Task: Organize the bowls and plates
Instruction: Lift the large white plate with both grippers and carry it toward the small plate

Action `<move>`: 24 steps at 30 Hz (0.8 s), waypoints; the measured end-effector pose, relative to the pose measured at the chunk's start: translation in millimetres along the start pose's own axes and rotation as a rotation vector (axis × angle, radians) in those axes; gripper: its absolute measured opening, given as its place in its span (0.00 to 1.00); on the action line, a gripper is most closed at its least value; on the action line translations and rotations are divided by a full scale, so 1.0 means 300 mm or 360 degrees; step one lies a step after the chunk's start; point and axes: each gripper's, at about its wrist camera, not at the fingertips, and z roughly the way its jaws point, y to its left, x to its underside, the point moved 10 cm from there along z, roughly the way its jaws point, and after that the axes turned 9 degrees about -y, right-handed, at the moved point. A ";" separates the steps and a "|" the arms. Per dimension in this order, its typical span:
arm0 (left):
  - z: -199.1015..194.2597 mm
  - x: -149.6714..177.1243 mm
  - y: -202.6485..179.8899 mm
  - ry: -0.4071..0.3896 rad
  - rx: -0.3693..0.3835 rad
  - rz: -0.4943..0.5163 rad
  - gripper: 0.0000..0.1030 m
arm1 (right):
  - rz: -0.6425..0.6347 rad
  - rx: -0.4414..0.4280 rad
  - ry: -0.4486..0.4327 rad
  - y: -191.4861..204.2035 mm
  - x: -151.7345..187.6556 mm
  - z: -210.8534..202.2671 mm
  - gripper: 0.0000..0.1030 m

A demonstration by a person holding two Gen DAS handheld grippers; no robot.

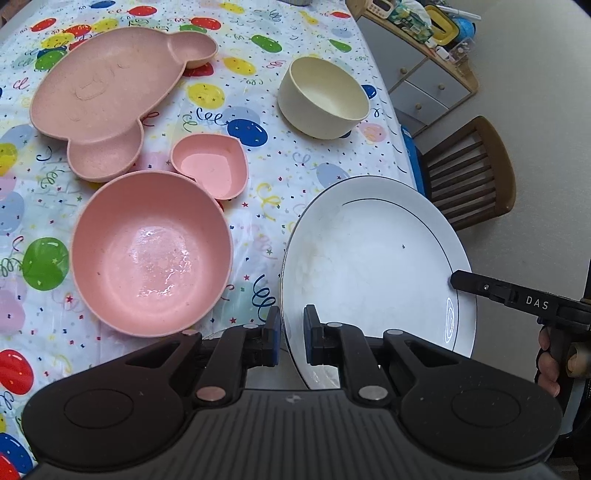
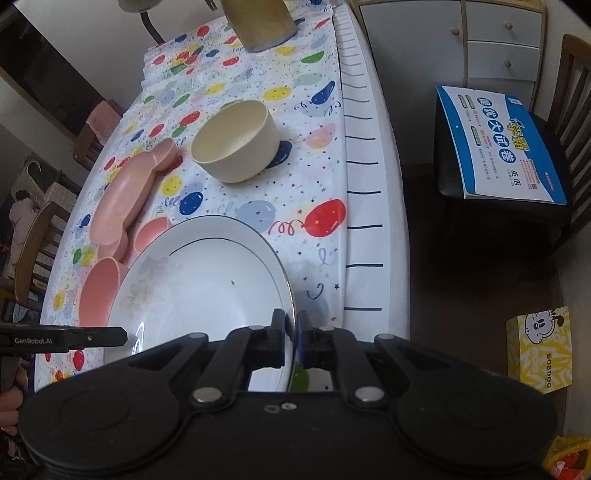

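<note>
A large white plate (image 1: 373,266) with a thin dark rim line is held tilted above the table; it also shows in the right wrist view (image 2: 207,288). My left gripper (image 1: 291,332) is shut on its near-left rim. My right gripper (image 2: 290,336) is shut on its opposite rim and shows in the left wrist view (image 1: 458,282). A pink round bowl (image 1: 151,251), a small pink heart-shaped dish (image 1: 210,166), a pink bear-shaped divided plate (image 1: 107,85) and a cream bowl (image 1: 323,98) sit on the balloon-print tablecloth (image 1: 273,155).
The table's right edge (image 2: 373,206) runs close beside the white plate. A wooden chair (image 1: 472,173) stands beyond it, with a blue and white booklet (image 2: 498,144) on a seat. A yellow box (image 2: 539,350) lies on the floor. A tan cylinder (image 2: 262,22) stands at the table's far end.
</note>
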 end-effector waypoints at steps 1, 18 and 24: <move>-0.013 0.001 0.005 -0.0005 0.0000 0.0006 0.11 | -0.0002 0.0002 -0.0012 0.011 -0.001 -0.013 0.05; -0.269 0.031 0.250 -0.0095 0.0004 0.0000 0.11 | -0.0039 0.0006 -0.0085 0.302 0.057 -0.070 0.04; -0.366 0.058 0.407 -0.0108 -0.0016 -0.0019 0.11 | -0.0069 -0.0010 -0.0088 0.460 0.112 -0.051 0.04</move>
